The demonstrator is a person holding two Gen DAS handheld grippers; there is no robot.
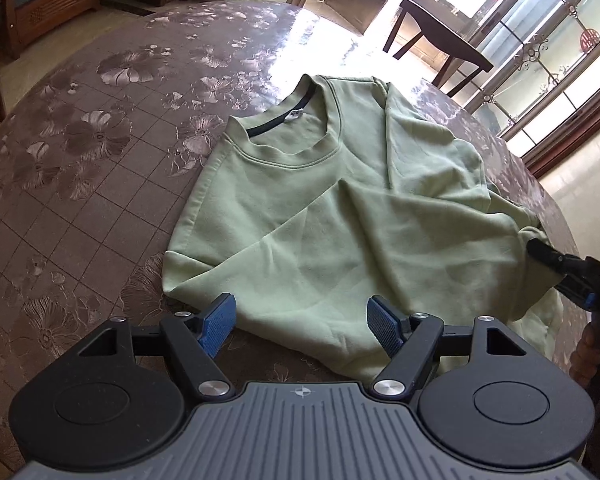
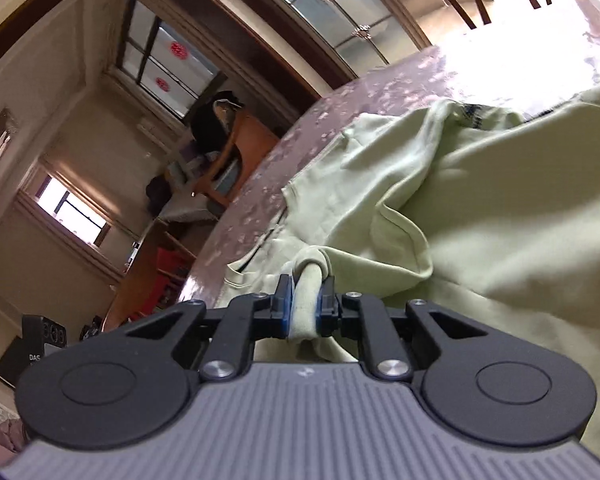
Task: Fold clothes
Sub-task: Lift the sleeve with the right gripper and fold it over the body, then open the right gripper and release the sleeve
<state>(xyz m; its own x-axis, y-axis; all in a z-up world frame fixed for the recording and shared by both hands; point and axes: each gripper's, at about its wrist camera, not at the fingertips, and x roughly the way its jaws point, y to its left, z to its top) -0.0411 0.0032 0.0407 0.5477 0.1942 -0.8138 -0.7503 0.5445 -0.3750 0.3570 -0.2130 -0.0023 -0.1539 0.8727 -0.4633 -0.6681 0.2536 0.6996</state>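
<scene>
A pale green sweatshirt [image 1: 320, 208] lies centre frame on the floral-covered table [image 1: 100, 140]. The left gripper [image 1: 302, 326] gapes wide over its hem; the right gripper [image 2: 306, 304] pinches a fabric fold.

Right gripper [image 1: 540, 249] body, left wrist view: white letters "DAS", cut off at the frame edge; nothing more of the word shows
Black box [image 2: 28, 354] on the floor, right wrist view: "DAS" in pale letters on its side; the line beneath it is too small to read
Neck label [image 1: 296, 114] of the green sweatshirt [image 1: 340, 232]: a white tag with dark marks; too small to read
Red ornaments [image 2: 176, 49] on the window panes: character-like shapes; not legible
</scene>
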